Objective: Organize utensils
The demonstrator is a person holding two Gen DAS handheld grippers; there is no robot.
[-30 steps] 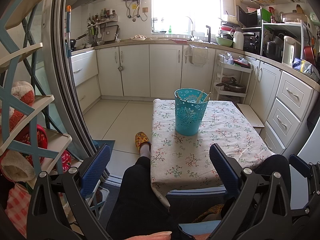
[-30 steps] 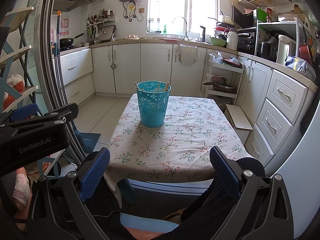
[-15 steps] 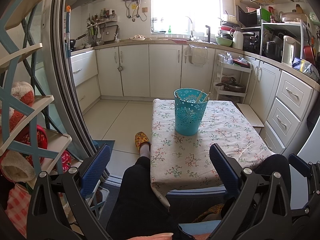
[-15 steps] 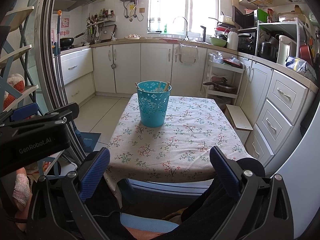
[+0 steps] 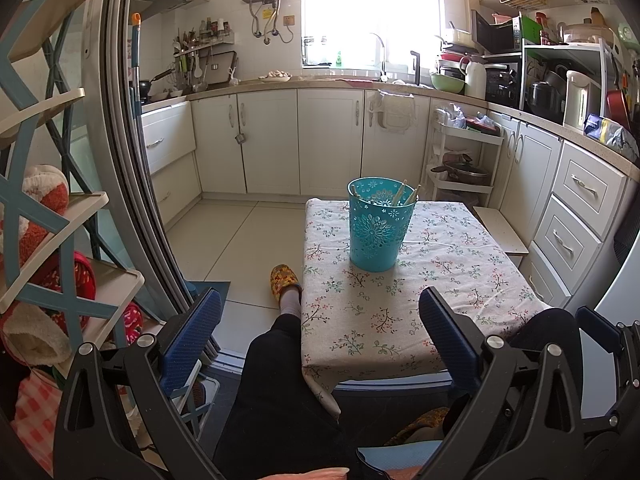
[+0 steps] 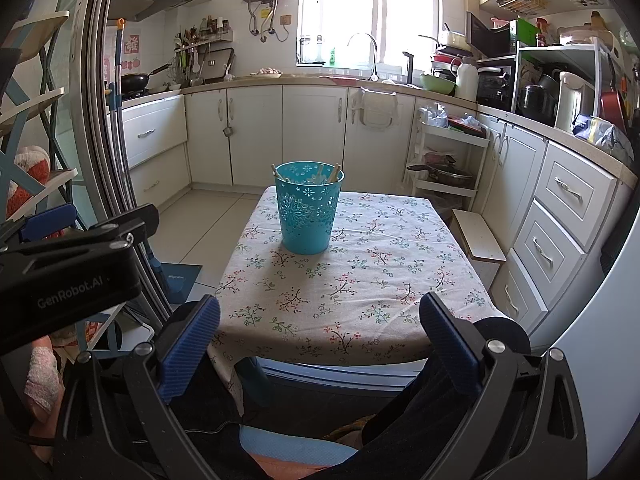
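Now, sitting low at the near edge of the table (image 6: 344, 320), both tools hanging over the lap. Left gripper (image 5: 320, 320) showing jaws spread wide, gripping nothing, blue pads (image 5: 192, 332) framing a dark trouser leg and the cloth's near corner. Right gripper (image 6: 320, 322) likewise gaping wide and carrying nothing, hovering just short of the flowered tablecloth (image 6: 360, 272). Peeking in at the left of the right view, the black body of the other tool.

Moving outward: bare cloth across the near half, no loose utensils lying on it that can be made out. Further on, standing upright toward the far end of the table, the teal perforated bucket (image 6: 308, 208), with pale utensil handles (image 6: 334, 171) poking above the rim and leaning against the wall. Looking, on judgement, like the sorting being mostly finished or a fresh pick about to begin; cannot tell which.

Watching for trouble: reaching in with jaws this wide risking a knock on the rim, tipping a light plastic bucket standing on loose cloth. Snagging the hanging cloth edge with a finger dragging the bucket along too. Pinching thin slanted handles near their tips inviting a slip or a twist.

Beyond, white kitchen cabinets (image 5: 272, 144) and bright window, uninvolved.
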